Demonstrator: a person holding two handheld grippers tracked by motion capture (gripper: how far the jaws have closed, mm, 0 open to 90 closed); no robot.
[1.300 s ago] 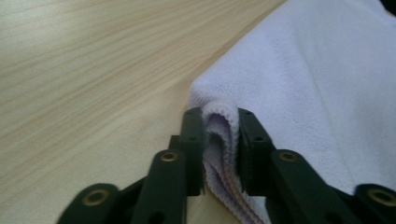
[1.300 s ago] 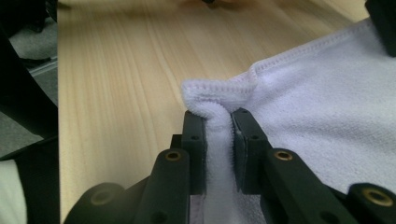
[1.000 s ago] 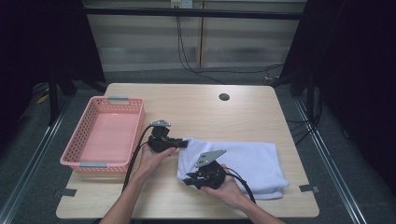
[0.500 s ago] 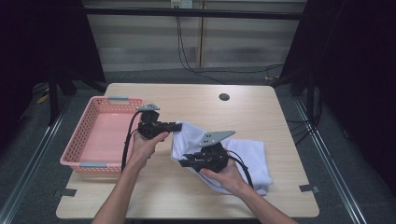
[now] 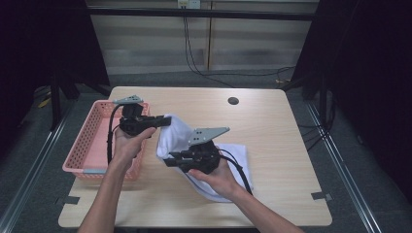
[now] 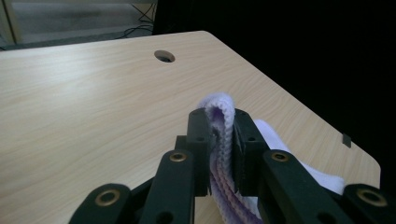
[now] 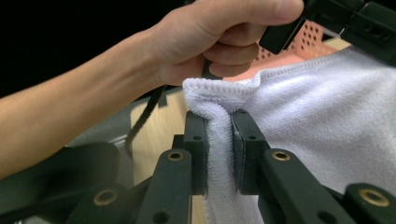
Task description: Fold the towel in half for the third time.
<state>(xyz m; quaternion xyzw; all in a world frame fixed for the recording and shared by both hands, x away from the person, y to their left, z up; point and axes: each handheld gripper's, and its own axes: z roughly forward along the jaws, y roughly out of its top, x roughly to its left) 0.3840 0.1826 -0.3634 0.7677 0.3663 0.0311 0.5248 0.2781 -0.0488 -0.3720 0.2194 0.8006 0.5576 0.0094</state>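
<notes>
We have the white towel (image 5: 177,138) pinched at two points along one edge — the left gripper (image 5: 165,121) clamps a fold of it above the table's left side, just beside the pink basket (image 5: 92,141), and the right gripper (image 5: 168,160) clamps another fold nearer the front edge. In the left gripper view the hem (image 6: 219,126) stands squeezed between the narrow jaws; in the right gripper view the towel (image 7: 327,116) bunches at the pads in the same way. The held edge hangs in the air between the two grippers, while the rest of the cloth trails down onto the table (image 5: 272,131) toward its front right.

As we judge it, the step in hand is lifting the towel clear so it can go into the basket. To do that well, we should keep both grips firm and level with each other, raise until the trailing part leaves the wood, and carry it across without dragging it — a snagged tail could pull the hem out of one pinch.
</notes>
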